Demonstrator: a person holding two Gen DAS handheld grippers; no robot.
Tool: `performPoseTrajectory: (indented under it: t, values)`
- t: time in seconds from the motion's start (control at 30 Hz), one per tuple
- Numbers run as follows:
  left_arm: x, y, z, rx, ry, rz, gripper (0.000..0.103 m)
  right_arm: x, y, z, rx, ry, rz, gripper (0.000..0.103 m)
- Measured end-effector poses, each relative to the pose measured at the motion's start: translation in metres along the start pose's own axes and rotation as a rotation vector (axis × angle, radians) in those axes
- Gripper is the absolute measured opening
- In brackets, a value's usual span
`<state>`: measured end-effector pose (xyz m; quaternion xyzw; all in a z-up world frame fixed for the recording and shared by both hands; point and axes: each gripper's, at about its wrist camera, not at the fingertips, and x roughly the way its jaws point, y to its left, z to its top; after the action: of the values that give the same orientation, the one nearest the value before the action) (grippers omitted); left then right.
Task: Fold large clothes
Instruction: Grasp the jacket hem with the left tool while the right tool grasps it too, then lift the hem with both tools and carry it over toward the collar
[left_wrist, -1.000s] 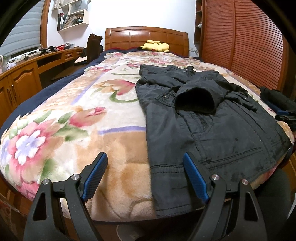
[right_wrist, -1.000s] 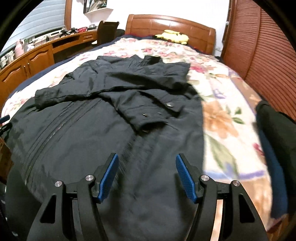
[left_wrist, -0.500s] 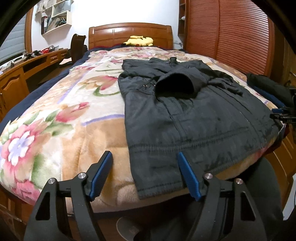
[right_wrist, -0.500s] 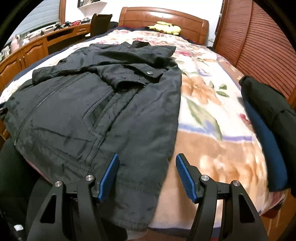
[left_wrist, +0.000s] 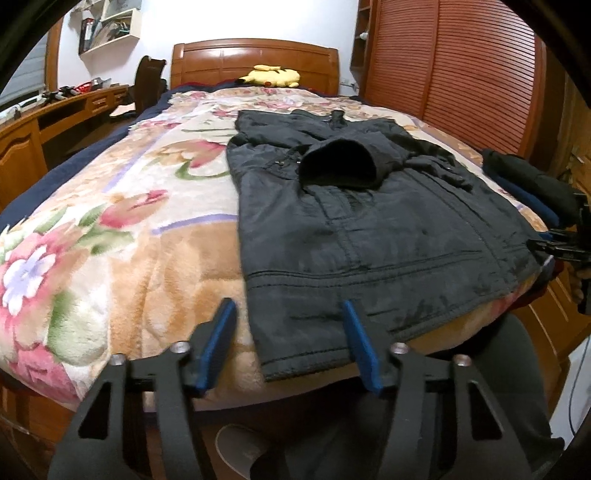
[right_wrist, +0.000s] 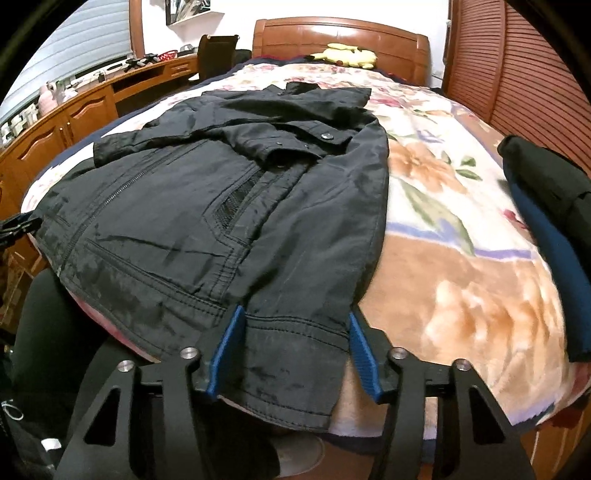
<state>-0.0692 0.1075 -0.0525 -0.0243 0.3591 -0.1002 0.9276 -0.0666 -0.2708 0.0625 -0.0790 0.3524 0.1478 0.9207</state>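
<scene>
A black jacket (left_wrist: 369, 229) lies front up on the floral blanket (left_wrist: 122, 236), with its sleeves folded across the chest and its hem at the foot of the bed. My left gripper (left_wrist: 288, 304) hovers at the hem's left corner. Its jaws are closing, with the corner between them and a gap still showing at the left pad. My right gripper (right_wrist: 295, 312) straddles the hem's right corner (right_wrist: 295, 354). Its jaws are closing too, and the blue pads flank the fabric without clearly squeezing it. Each gripper also pokes into the other view's edge: the right gripper (left_wrist: 561, 247) and the left gripper (right_wrist: 14, 225).
A stack of folded dark and blue clothes (right_wrist: 546, 206) sits on the bed's right side. A yellow plush toy (left_wrist: 269, 75) lies by the wooden headboard. A wooden desk (left_wrist: 55, 118) runs along the left wall and slatted wardrobe doors (left_wrist: 461, 74) along the right. A person's dark-trousered legs stand at the bed's foot.
Both grippers' jaws have narrowed. The right gripper drew back from over the jacket body to the hem's right corner. The left view swung right, bringing the hem's left corner between its fingers.
</scene>
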Motion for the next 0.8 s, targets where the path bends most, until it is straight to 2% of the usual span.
performPoseTrajectory:
  t: [0.07,0.1,0.13,0.23,0.53,0.8]
  values:
    - [-0.002,-0.003,0.0,0.003,0.002,-0.017,0.039,-0.003,0.001,-0.001,-0.003,-0.013,-0.004,0.038]
    - [-0.003,-0.004,0.001,0.006,0.002,-0.018,0.027,-0.005,0.002,-0.001,-0.005,-0.029,-0.015,0.03]
    - [-0.005,-0.005,0.003,0.007,0.0,-0.022,0.018,-0.007,0.004,-0.001,-0.003,-0.041,-0.019,0.027]
    - [-0.014,-0.01,0.013,0.05,-0.003,-0.027,0.009,-0.016,0.01,0.0,-0.008,-0.083,-0.04,0.023]
    - [-0.069,-0.022,0.059,0.07,-0.168,-0.034,0.007,-0.068,0.026,0.025,-0.045,-0.242,-0.103,0.011]
    - [-0.107,-0.027,0.102,0.061,-0.298,-0.018,0.006,-0.117,0.03,0.044,-0.05,-0.339,-0.133,0.009]
